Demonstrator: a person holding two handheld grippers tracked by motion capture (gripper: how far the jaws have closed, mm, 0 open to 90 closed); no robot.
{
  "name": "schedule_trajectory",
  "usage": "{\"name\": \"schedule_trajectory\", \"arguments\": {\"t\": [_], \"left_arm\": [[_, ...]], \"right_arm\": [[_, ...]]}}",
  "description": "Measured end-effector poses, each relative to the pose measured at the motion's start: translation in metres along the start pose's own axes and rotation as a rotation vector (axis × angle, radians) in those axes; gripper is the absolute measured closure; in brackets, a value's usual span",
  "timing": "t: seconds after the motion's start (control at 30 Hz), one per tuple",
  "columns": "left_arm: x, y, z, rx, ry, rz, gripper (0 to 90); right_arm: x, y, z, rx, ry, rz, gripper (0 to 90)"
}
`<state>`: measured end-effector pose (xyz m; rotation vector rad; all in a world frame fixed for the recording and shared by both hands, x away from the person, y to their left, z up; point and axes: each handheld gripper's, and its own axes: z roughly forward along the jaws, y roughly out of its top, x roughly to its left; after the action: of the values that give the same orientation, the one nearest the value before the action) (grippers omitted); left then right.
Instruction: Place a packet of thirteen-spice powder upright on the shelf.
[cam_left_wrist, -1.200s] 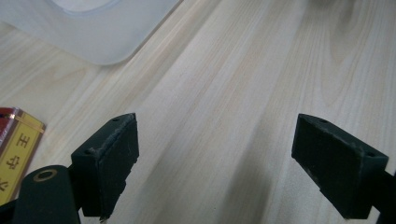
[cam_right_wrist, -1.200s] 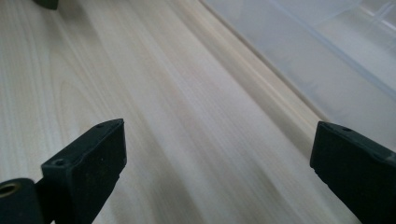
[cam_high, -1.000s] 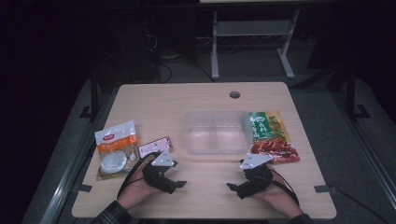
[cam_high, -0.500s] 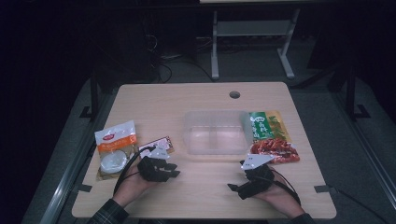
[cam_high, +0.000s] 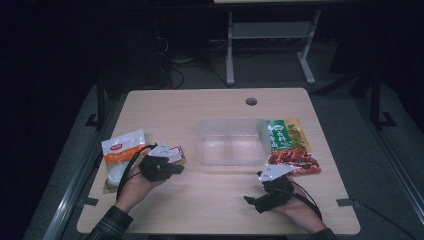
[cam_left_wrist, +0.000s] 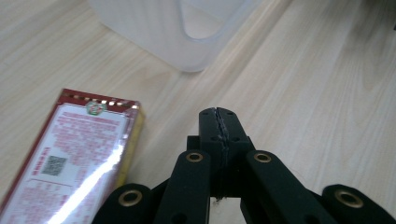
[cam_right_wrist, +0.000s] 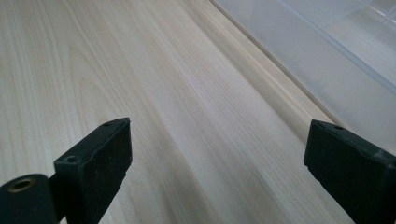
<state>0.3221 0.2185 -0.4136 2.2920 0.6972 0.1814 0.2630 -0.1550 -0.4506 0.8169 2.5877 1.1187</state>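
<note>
The left gripper (cam_high: 176, 167) has shifted toward the tub and its jaws have just closed; they now meet with nothing between them, the red packet (cam_left_wrist: 70, 158) lying at their 9 o'clock. The right gripper (cam_right_wrist: 219, 168) gapes wide over bare table (cam_high: 210, 210). The clear tub (cam_high: 231, 141) at table centre is empty. Green packet (cam_high: 284, 134) at its 3 o'clock, touching.

Glossy foil packet (cam_left_wrist: 70, 163), matt wooden table (cam_left_wrist: 317, 93)

Black jaws with brass rivets, grey three-cornered plates, black cables, plaid sleeve (cam_high: 107, 225).
</note>
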Motion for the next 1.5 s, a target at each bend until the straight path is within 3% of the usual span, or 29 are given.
{"name": "schedule_trajectory", "arguments": {"t": [0.3, 0.57, 0.7, 1.0, 1.27, 1.5], "left_arm": [[0.030, 0.006, -0.005, 0.002, 0.063, -0.019, 89.8], [0.057, 0.002, -0.006, -0.010, 0.131, -0.070, 89.9], [0.069, -0.001, -0.003, 0.013, 0.175, -0.087, 89.9], [0.092, -0.006, 0.008, 0.036, 0.231, -0.134, 89.9], [0.097, -0.011, 0.016, 0.090, 0.229, -0.148, 89.9], [0.092, -0.009, 0.023, 0.127, 0.181, -0.128, 89.9]], "right_arm": [[0.000, 0.000, 0.001, 0.002, -0.001, 0.006, 9.4], [0.000, 0.002, 0.004, 0.012, -0.007, -0.011, 10.0], [0.000, 0.002, 0.005, 0.012, -0.007, -0.015, 10.8], [0.000, 0.003, 0.005, 0.009, -0.002, -0.016, 11.3], [-0.001, 0.002, 0.005, 0.010, -0.001, -0.022, 11.6], [-0.001, 0.002, 0.004, 0.006, -0.006, -0.020, 12.1]]}}
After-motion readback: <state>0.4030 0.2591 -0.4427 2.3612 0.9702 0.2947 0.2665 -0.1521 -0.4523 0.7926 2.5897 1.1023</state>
